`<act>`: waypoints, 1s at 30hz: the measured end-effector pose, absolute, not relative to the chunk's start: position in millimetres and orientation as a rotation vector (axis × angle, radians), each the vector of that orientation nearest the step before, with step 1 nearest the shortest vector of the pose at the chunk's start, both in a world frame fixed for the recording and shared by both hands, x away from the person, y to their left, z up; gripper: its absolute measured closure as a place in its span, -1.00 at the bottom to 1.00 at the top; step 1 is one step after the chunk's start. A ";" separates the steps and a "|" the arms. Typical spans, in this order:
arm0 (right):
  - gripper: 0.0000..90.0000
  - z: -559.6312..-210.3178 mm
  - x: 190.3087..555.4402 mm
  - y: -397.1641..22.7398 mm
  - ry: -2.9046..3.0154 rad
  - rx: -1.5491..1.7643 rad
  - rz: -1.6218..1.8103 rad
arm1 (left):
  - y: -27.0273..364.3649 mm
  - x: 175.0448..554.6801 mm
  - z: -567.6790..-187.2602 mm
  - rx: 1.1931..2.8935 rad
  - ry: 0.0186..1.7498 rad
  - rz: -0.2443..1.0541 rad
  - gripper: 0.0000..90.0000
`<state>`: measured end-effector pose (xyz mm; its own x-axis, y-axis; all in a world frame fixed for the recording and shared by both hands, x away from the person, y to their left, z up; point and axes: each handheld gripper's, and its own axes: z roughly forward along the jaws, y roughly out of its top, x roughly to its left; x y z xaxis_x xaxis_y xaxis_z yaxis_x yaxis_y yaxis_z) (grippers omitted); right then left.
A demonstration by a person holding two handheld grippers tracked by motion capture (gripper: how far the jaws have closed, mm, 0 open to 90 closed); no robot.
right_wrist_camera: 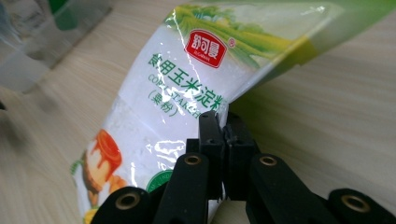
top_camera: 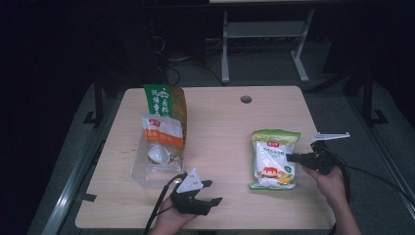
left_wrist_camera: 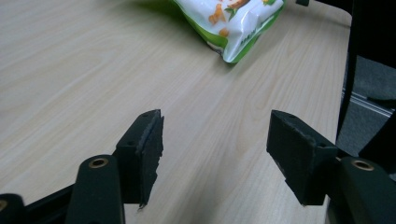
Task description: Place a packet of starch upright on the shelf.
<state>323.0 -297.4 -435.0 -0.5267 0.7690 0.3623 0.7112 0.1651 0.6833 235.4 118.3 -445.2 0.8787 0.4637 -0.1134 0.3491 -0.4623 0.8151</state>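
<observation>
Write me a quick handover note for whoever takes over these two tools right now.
Right tool: shut on the right edge of the corn starch bag, which lies flat on the table.
Left tool: open, empty, low over bare table near the front edge.
Clear bin at left holds an orange-and-white bag and a green bag.
Done: starch bag gripped. Left: probably lift it and move it to the bin.

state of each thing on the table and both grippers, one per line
white and green starch bag: lying flat, sealed, its right edge pinched by the right gripper
right gripper: jaws shut on the bag's edge
left gripper: jaws open, nothing between them
clear container: open-topped, holding pouches
orange and white pouch: upright in the container
green and orange pouch: upright behind it
</observation>
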 end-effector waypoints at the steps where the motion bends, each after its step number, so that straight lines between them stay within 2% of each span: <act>1: 0.96 -431.1 320.8 -294.5 2.340 1.471 1.322 | 116.8 235.7 -444.9 2.098 0.589 0.150 -0.23; 10: 0.96 -409.5 308.2 -264.2 2.335 1.312 1.371 | 107.8 246.4 -436.5 2.082 0.593 0.138 -0.29; 21: 0.96 -405.8 301.6 -251.4 2.340 1.238 1.406 | 77.7 273.4 -437.6 2.064 0.623 0.092 -0.30; 30: 0.96 -400.6 294.7 -239.7 2.350 1.144 1.453 | 64.3 291.9 -448.3 2.026 0.690 -0.014 -0.27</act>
